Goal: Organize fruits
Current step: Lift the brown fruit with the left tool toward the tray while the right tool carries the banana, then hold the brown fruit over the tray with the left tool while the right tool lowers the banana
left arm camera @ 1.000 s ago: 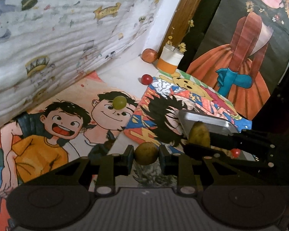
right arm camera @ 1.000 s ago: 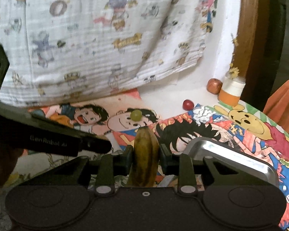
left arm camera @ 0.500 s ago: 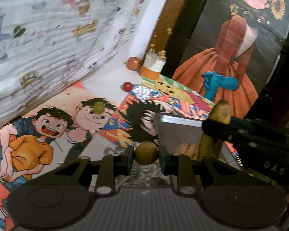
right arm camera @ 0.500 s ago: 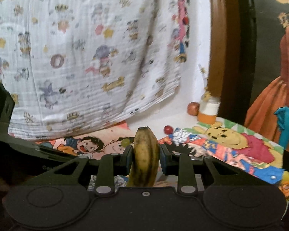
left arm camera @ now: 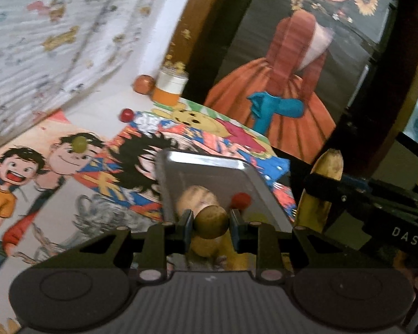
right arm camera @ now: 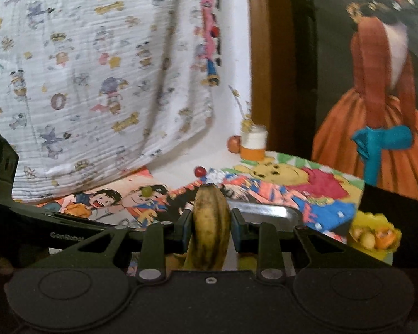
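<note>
Table: you are working over a surface spread with cartoon posters (left arm camera: 78, 178), a patterned cloth (right arm camera: 83, 69) hanging behind it.
Tray: the metal tray (left arm camera: 206, 164) lies on the posters near the right edge; it already holds a pale brown fruit (left arm camera: 197, 196) and a small red fruit (left arm camera: 240, 199).
Right gripper: your right gripper (right arm camera: 211, 222) is clamped on a spotted banana (right arm camera: 210, 222), which stands nearly upright just beside the tray's right rim.
Left gripper: your left gripper (left arm camera: 211, 221) is closed on a small round brown fruit (left arm camera: 210, 221), held over the tray's near end.
Loose fruit: a green grape (left arm camera: 79, 144), a red cherry-like fruit (left arm camera: 126, 115) and an apple (left arm camera: 144, 84) beside a white and orange jar (left arm camera: 168, 89) wait on the table, well apart from the tray.
Risk, banana: it looks soft and overripe, so a hard squeeze may bruise it, and letting go from its upright pose could tip it off the table edge.
Risk, round fruit: dropped from height, it may roll, knock the red fruit or hop the shallow rim.
Risk, grippers: your two tools sit close together at the tray, so they could collide.
Change since a second ago: both grippers have swung right towards the tray with grips unchanged; the banana, then in front of the tray, now stands past its right rim.
</note>
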### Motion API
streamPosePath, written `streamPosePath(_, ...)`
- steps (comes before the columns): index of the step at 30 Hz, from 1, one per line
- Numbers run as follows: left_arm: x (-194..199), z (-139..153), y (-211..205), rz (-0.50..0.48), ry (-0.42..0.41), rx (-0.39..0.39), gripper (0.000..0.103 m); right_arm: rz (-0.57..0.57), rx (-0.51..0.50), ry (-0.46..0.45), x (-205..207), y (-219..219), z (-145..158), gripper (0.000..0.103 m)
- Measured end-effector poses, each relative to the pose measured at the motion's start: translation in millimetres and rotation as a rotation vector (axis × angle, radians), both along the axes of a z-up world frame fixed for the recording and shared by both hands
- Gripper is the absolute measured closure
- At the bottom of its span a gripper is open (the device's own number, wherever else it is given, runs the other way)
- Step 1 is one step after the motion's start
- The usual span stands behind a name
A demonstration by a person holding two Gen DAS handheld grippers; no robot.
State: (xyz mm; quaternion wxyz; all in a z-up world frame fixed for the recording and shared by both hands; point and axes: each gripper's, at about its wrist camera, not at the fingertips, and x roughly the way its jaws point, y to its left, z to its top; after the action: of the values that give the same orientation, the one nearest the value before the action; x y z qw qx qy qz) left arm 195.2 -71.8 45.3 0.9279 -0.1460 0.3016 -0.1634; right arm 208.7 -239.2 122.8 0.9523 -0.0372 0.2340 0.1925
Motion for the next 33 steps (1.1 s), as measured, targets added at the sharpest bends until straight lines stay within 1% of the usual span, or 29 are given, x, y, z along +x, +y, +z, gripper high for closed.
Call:
streamPosePath(9,-11,-8,-37,-0.126,0.008,0.012,0.073,-0.085,0.044,0.061,-25,-39,-13,0.072)
streamPosePath(16,-17,-20,-61,-0.199,0.036,0.025,0.073,-0.147,0.079,0.124,-23,-59,-29,0.072)
streamPosePath(20,-17,-27,-72,-0.224,0.056,0.041,0.073,-0.161,0.109,0.148,-18,-65,-37,0.072)
streamPosePath(26,-16,-34,-78,-0.239,0.081,0.06,0.073,-0.187,0.137,0.153,-14,-71,-42,0.072)
streamPosePath(33,-17,-34,-81,-0.235,0.07,0.078,0.073,-0.217,0.175,0.168,-16,-79,-50,0.072)
